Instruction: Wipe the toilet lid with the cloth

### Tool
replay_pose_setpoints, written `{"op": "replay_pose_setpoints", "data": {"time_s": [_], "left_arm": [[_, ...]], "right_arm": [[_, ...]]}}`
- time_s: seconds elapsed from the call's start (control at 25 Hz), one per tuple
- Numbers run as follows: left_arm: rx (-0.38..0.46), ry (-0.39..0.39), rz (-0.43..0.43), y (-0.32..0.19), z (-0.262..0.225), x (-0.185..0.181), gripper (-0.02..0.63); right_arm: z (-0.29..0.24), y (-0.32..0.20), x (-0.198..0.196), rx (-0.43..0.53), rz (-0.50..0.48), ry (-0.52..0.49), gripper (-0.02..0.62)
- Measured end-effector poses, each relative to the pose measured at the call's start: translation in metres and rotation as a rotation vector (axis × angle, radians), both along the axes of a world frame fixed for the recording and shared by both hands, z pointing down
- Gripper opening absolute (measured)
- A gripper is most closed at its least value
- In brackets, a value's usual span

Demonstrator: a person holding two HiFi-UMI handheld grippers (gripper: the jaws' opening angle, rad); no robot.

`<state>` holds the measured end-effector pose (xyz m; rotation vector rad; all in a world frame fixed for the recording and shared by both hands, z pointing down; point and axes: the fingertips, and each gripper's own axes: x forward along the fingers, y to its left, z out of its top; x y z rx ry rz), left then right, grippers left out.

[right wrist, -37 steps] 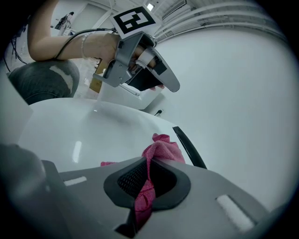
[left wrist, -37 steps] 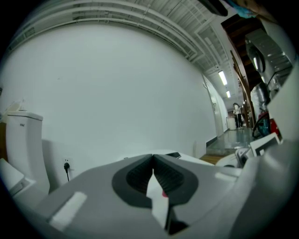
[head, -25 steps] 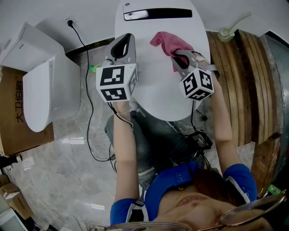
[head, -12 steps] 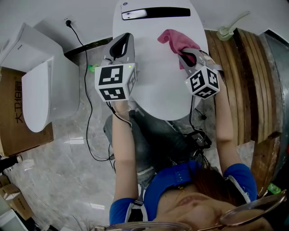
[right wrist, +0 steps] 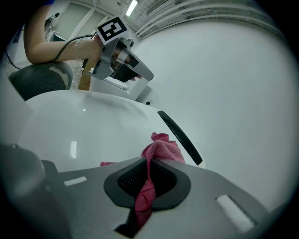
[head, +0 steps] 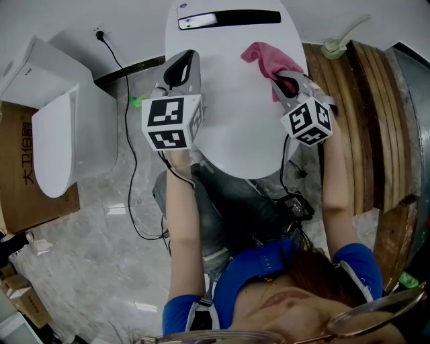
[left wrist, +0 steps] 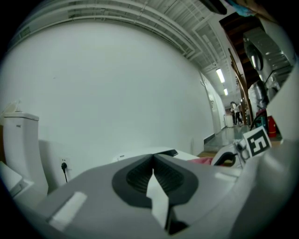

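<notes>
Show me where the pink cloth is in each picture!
Head view: pink cloth, upper right on the white lid, at the right gripper.
Left gripper view: thin pink sliver right of centre.
Right gripper view: low centre, pinched between the jaws.
Shared landmark: the black strip at the lid's back.

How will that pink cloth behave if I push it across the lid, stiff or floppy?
Probably floppy: the cloth bunches in loose folds ahead of the right gripper. Likely light, and it may slide easily on the glossy toilet lid.
</notes>
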<state>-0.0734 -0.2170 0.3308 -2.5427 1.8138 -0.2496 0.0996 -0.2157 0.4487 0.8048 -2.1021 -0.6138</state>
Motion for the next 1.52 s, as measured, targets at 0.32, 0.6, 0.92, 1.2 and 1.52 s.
{"op": "replay_pose_setpoints", "data": {"time_s": [0.32, 0.6, 0.92, 1.2, 1.52], "left_arm": [[-0.004, 0.0, -0.001, -0.001, 0.001, 0.002, 0.003], [-0.004, 0.007, -0.004, -0.001, 0.001, 0.0, 0.003], [0.001, 0.01, -0.002, 0.0, 0.0, -0.001, 0.003], [0.006, 0.009, -0.005, 0.001, -0.001, -0.003, 0.003], [0.001, 0.001, -0.005, 0.001, 0.001, -0.002, 0.003]], "right_arm": [[0.0, -0.007, 0.025, -0.009, 0.05, -0.047, 0.011], [-0.001, -0.009, 0.043, -0.029, 0.086, -0.11, 0.012], [0.001, -0.006, 0.043, -0.004, 0.099, -0.071, 0.011], [0.002, 0.003, 0.045, -0.004, 0.099, -0.088, 0.011], [0.003, 0.011, 0.045, 0.016, 0.111, -0.082, 0.011]]}}
